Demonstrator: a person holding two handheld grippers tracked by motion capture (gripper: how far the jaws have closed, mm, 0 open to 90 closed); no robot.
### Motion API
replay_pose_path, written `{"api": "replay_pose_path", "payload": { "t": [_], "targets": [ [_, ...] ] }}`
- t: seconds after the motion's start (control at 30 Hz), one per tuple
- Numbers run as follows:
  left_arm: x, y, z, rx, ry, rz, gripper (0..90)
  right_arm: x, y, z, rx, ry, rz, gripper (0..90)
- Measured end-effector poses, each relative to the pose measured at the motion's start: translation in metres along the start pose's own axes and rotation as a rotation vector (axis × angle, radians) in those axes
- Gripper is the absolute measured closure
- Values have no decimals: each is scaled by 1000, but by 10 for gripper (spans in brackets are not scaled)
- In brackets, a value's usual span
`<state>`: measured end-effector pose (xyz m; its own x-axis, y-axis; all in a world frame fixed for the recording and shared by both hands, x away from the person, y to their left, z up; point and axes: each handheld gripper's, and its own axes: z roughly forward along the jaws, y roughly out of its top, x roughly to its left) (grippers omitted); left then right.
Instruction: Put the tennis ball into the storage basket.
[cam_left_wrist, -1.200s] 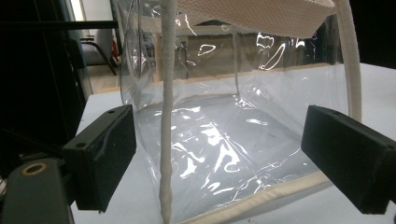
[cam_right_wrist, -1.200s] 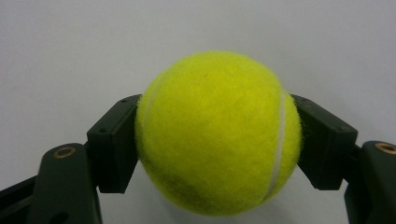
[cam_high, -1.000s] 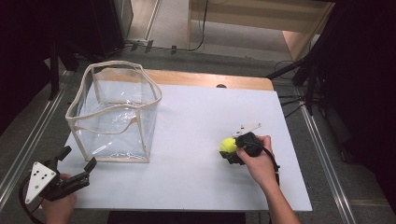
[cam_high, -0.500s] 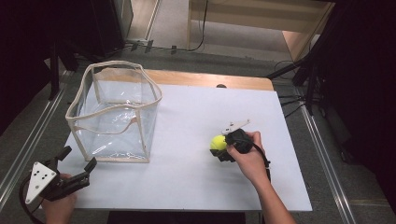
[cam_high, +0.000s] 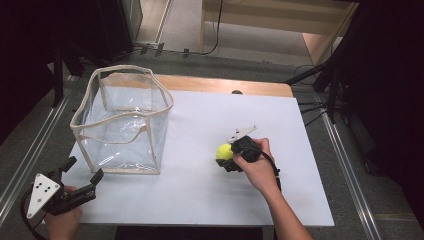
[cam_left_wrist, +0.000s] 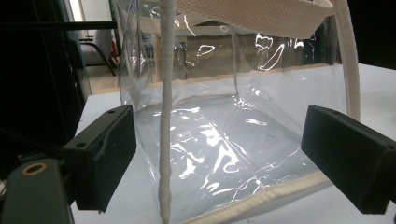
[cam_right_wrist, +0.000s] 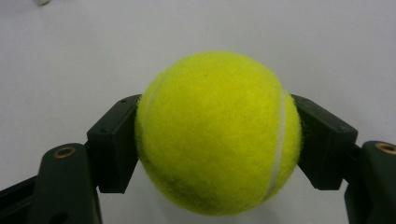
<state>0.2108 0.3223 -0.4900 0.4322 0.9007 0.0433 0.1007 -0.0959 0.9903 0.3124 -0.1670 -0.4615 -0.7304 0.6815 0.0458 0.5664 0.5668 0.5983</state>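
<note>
Between the two black jaws of the right gripper (cam_right_wrist: 217, 135) sits a yellow tennis ball (cam_right_wrist: 217, 133), pinched at its widest part so that each pad presses a flank. That grip across the middle looks chosen to keep the round, fuzzy thing from squirting out sideways. From above, the ball (cam_high: 224, 152) lies right of centre on the white table (cam_high: 200, 200), at or just above its surface; I cannot tell whether it touches. The person's right hand (cam_high: 255, 165) wraps the tool's body behind it, with the jaws pointing left, toward the clear bag (cam_high: 122, 122).

That bag stands upright at the far left of the table, well apart from the ball, its cream-edged mouth gaping upward. Being open at the top and see-through, it seems set there as the place the ball is meant to go.

At the near left corner the left gripper (cam_high: 80, 172) hangs with its jaws spread wide and nothing between them. Its own camera looks straight at the bag's near corner seam (cam_left_wrist: 164, 140), which stands in front of the gap, so I judge it is waiting to steady the soft wall.
</note>
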Motion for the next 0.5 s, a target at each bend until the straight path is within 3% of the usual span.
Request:
{"api": "replay_pose_path", "payload": {
  "t": [0.5],
  "targets": [
    [0,0,0,1,-2,1,104,16,26,16,4,40,-43,237]
  ]
}}
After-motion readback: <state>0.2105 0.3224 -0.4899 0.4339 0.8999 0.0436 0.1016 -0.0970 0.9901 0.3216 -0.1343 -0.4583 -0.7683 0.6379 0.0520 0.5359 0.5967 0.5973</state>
